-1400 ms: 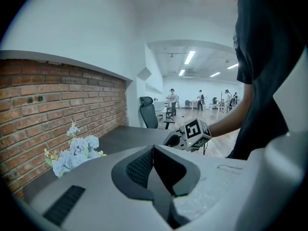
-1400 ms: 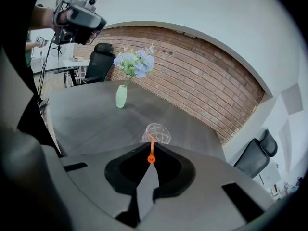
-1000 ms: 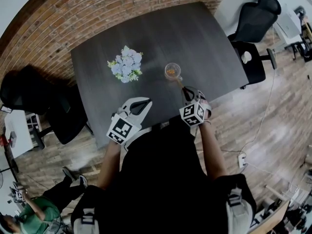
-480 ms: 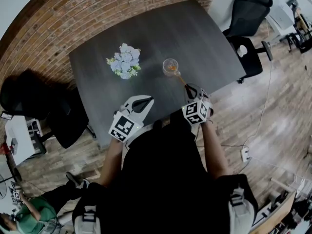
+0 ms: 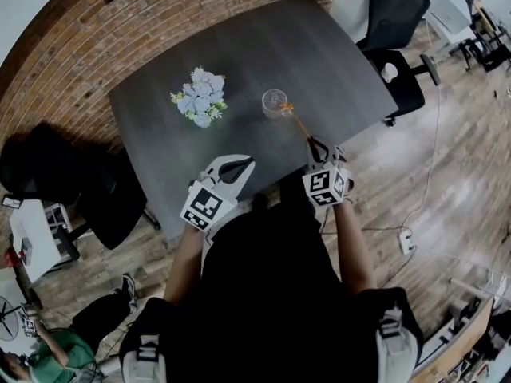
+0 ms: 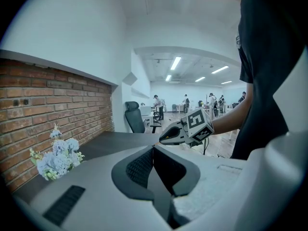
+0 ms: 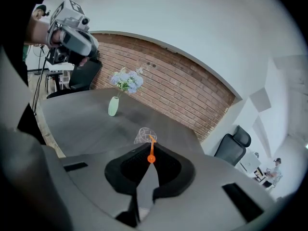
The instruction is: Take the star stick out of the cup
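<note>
The right tongs point(image 7: 149, 167) are clenched on the lower end of the star stick point(image 7: 151, 149). It is a thin orange rod with a small round bead just above the closed tips. The stick rises forward from the tongs, and its star-shaped end sits at the near rim of the cup point(image 7: 143, 135). Whether it has fully cleared the rim cannot be told. The cup is clear, thin-walled and upright, and it stands near the right tongs on the dark, matte tabletop point(image 7: 86, 124).

The left tongs point(image 6: 153, 150) are pressed together with nothing between their ribbed black pads. They hover over the near edge of the tabletop, well apart from the cup.

Farther out stands a bunch of pale blue flowers point(image 7: 126, 81) in a slim, light green vase point(image 7: 113, 106). Behind it runs a rough red brick wall point(image 7: 183, 100).
</note>
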A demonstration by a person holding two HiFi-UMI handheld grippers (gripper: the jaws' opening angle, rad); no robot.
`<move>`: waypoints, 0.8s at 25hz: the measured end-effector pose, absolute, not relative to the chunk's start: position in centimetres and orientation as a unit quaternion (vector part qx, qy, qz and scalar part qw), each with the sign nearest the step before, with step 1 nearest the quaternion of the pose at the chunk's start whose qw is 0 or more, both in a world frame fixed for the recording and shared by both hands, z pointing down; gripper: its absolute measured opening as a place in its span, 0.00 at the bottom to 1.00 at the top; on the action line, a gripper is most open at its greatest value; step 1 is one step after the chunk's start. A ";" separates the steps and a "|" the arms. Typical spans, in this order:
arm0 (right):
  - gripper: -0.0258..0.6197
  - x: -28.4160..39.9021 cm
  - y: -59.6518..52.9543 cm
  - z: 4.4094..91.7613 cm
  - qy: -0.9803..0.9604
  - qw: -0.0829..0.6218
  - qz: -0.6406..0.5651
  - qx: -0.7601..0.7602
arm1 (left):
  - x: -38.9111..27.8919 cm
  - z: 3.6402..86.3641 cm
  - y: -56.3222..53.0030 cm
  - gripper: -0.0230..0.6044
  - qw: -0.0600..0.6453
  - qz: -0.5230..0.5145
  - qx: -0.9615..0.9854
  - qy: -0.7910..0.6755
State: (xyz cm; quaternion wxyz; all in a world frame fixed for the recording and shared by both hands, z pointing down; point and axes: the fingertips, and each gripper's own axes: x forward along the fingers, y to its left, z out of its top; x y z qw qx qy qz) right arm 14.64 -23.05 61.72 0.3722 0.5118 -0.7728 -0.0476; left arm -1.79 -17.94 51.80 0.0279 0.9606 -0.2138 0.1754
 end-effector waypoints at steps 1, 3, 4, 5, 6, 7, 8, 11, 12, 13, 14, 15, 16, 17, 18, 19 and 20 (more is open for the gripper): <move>0.06 14.6 -22.8 61.5 -0.772 0.371 -0.050 0.514 | -1.8 51.9 -17.7 0.04 0.028 0.176 0.961 -0.211; 0.06 14.5 -22.4 60.7 -0.771 0.369 -0.057 0.516 | -1.8 52.0 -17.4 0.04 0.028 0.176 0.962 -0.208; 0.06 14.5 -22.2 60.3 -0.770 0.368 -0.060 0.517 | -1.9 52.0 -17.3 0.04 0.029 0.175 0.962 -0.206; 0.06 14.4 -22.1 59.8 -0.770 0.366 -0.064 0.518 | -1.9 52.1 -17.3 0.04 0.030 0.174 0.963 -0.205; 0.06 14.4 -22.0 59.4 -0.770 0.364 -0.067 0.520 | -1.8 52.0 -17.4 0.04 0.031 0.173 0.963 -0.205; 0.06 14.4 -21.9 58.9 -0.770 0.361 -0.068 0.521 | -1.8 52.0 -17.4 0.04 0.031 0.171 0.963 -0.204; 0.06 14.3 -21.8 58.4 -0.771 0.357 -0.068 0.523 | -1.8 52.0 -17.5 0.04 0.031 0.170 0.964 -0.203; 0.06 14.3 -21.7 56.8 -0.773 0.338 -0.064 0.532 | -1.7 52.0 -17.9 0.04 0.026 0.168 0.965 -0.202; 0.06 14.4 -21.7 56.2 -0.774 0.333 -0.066 0.535 | -1.7 51.9 -18.1 0.04 0.024 0.167 0.965 -0.203; 0.06 14.4 -21.6 55.6 -0.775 0.328 -0.068 0.537 | -1.8 51.8 -18.3 0.04 0.024 0.165 0.965 -0.205; 0.06 14.3 -21.5 54.9 -0.775 0.324 -0.072 0.538 | -1.9 51.8 -18.5 0.04 0.025 0.164 0.964 -0.207; 0.06 14.3 -21.5 54.3 -0.776 0.320 -0.076 0.539 | -2.1 51.7 -18.7 0.04 0.027 0.163 0.964 -0.209; 0.06 14.2 -21.4 53.8 -0.776 0.316 -0.079 0.541 | -2.3 51.7 -18.8 0.04 0.028 0.163 0.963 -0.211; 0.06 14.2 -21.3 53.3 -0.776 0.312 -0.080 0.543 | -2.5 51.5 -19.0 0.04 0.026 0.162 0.963 -0.213; 0.06 14.2 -21.1 52.8 -0.776 0.307 -0.080 0.546 | -2.7 51.4 -19.1 0.04 0.024 0.161 0.963 -0.213; 0.06 14.1 -20.9 52.4 -0.775 0.302 -0.079 0.549 | -2.8 51.3 -19.3 0.04 0.023 0.161 0.963 -0.214; 0.06 14.1 -20.7 52.0 -0.775 0.298 -0.079 0.552 | -3.0 51.3 -19.4 0.04 0.021 0.161 0.963 -0.216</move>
